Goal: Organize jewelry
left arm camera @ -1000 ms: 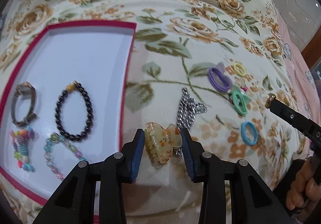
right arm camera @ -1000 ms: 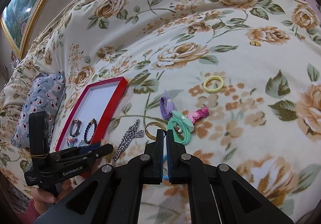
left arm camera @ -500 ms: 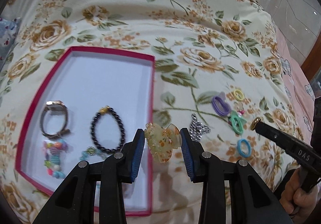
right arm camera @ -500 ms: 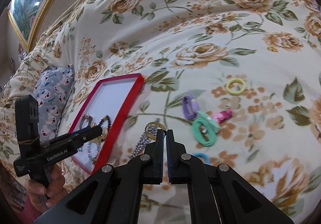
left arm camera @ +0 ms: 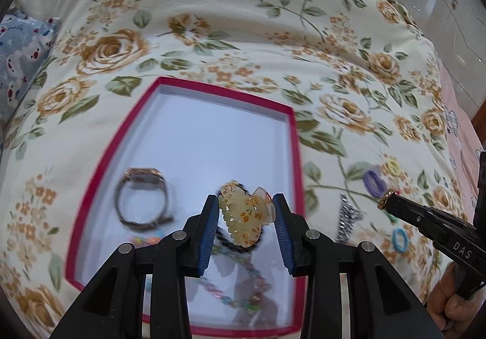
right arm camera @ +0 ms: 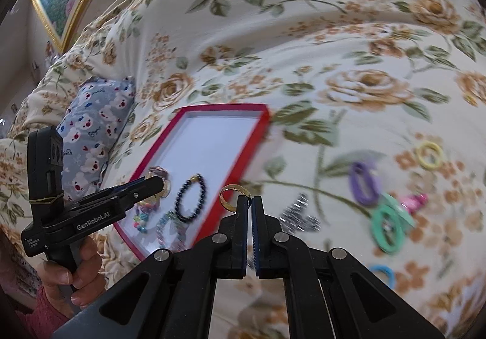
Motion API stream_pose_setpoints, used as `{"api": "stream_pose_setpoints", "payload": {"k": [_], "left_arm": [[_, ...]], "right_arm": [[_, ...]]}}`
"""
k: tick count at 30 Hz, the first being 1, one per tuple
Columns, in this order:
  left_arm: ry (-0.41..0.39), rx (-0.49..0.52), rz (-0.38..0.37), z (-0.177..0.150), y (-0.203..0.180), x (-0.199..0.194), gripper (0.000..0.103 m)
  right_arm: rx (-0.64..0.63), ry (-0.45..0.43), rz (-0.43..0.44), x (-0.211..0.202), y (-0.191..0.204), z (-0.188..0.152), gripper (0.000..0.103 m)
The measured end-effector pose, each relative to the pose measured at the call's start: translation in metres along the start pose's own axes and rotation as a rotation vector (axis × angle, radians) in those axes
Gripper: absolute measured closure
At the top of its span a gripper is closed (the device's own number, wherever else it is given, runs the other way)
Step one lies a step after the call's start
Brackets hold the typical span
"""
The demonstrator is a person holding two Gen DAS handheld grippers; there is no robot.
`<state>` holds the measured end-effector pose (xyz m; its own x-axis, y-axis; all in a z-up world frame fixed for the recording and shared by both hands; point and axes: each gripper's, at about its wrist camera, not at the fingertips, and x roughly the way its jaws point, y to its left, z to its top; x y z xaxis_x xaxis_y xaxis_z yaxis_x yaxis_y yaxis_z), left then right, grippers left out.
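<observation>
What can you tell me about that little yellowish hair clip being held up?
The claw clip looks like translucent pale-yellow plastic speckled with amber flecks, with a row of curved teeth along its lower edge and pinch tabs on top. The left gripper clamps it between its blue pads, tilted, teeth toward the camera. It hangs in the air over the red-rimmed tray, touching only the pads.

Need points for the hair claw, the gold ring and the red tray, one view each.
hair claw [left arm camera: 244, 216], left wrist view, on its amber-flecked body between the pads.
gold ring [right arm camera: 228, 197], right wrist view, on the left of the band, above the shut tips.
red tray [left arm camera: 296, 162], left wrist view, on its right rim.
</observation>
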<state>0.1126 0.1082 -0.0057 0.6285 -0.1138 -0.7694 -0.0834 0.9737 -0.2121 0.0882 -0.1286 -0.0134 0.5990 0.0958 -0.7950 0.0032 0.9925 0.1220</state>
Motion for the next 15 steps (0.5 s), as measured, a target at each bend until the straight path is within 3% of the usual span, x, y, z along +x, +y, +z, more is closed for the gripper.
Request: {"api": "stream_pose_setpoints", "payload": {"k": [9,15], "left_arm": [[0.006,0.011,0.058,0.025,0.026,0.020,0.068],[0.031,0.011,0.087,0.043,0.043,0.044,0.068]], "right_arm": [[-0.089,0.063,0.047,0.051,0.035,0.024,0.101],[-0.172,0.153,0.020,0.094,0.049,0.036,0.101]]}}
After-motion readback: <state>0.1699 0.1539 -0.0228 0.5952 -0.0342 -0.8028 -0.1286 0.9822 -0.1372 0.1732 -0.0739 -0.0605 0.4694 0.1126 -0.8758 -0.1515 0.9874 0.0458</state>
